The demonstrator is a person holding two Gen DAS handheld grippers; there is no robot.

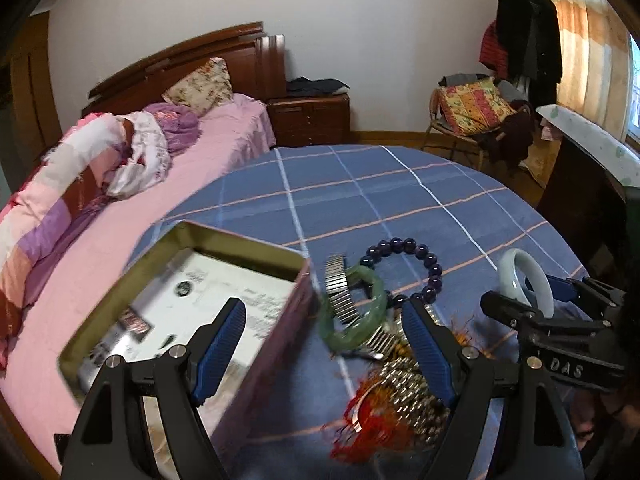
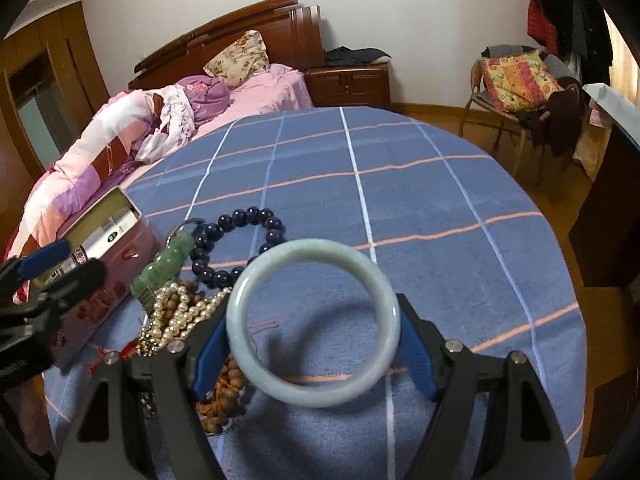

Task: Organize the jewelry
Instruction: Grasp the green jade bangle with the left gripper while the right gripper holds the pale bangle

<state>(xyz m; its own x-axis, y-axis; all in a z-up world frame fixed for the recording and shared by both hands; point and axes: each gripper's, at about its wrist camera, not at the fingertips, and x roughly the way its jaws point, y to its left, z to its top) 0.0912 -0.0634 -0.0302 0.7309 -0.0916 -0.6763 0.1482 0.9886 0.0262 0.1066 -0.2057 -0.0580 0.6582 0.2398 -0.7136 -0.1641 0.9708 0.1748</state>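
Observation:
My right gripper (image 2: 314, 344) is shut on a pale jade bangle (image 2: 316, 394) and holds it above the blue plaid cloth; the bangle also shows in the left wrist view (image 1: 516, 268). My left gripper (image 1: 324, 344) is open, over the right wall of an open pink tin box (image 1: 264, 356), empty. Beside the box lies a heap of jewelry: a green jade bangle (image 1: 376, 284), a dark purple bead bracelet (image 1: 408, 246), a metal stretch band (image 1: 340, 292), pearl strands (image 2: 176, 316), wooden beads (image 2: 224, 408) and a red tassel (image 1: 380, 428).
The round table (image 2: 440, 184) has a blue plaid cloth. A bed with pink bedding (image 1: 120, 208) lies left behind it. A chair with a patterned cushion (image 2: 516, 80) stands at the far right, a dark desk (image 1: 592, 184) at the right edge.

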